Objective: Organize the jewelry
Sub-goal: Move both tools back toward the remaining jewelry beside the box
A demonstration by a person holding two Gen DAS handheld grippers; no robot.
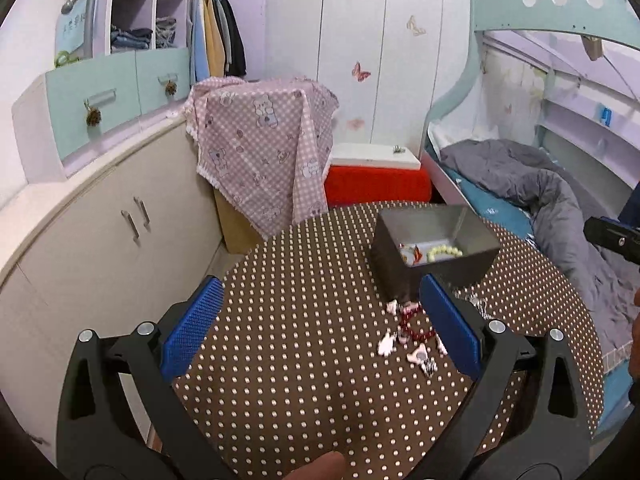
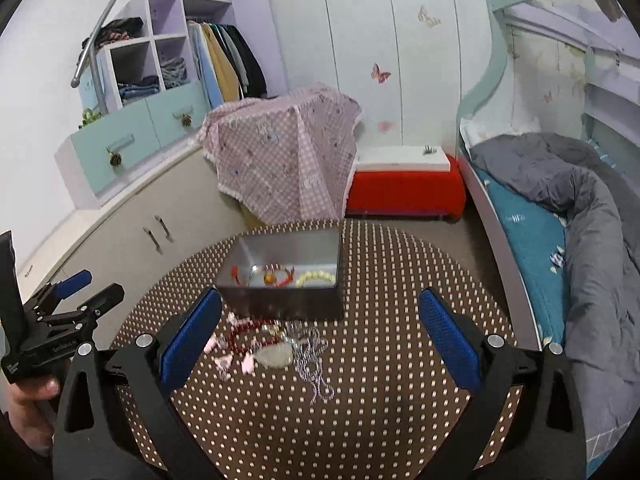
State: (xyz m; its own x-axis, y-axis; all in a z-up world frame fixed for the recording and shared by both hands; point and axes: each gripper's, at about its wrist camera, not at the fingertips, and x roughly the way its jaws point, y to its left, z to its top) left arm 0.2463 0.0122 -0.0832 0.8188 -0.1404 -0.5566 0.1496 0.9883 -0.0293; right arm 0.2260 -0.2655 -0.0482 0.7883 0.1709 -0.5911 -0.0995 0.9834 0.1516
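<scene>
Both the left gripper and the right gripper hang with jaws wide apart, holding nothing; loose jewelry lies on the dotted table just before the metal box; tangled chains may drag neighbours if pinched carelessly.

A pale wardrobe wall dotted with butterfly stickers is seen at the back. Open shelves and hung clothes are set to the left, above cream cabinets. A bunk bed with a grey duvet is placed on the right.
</scene>
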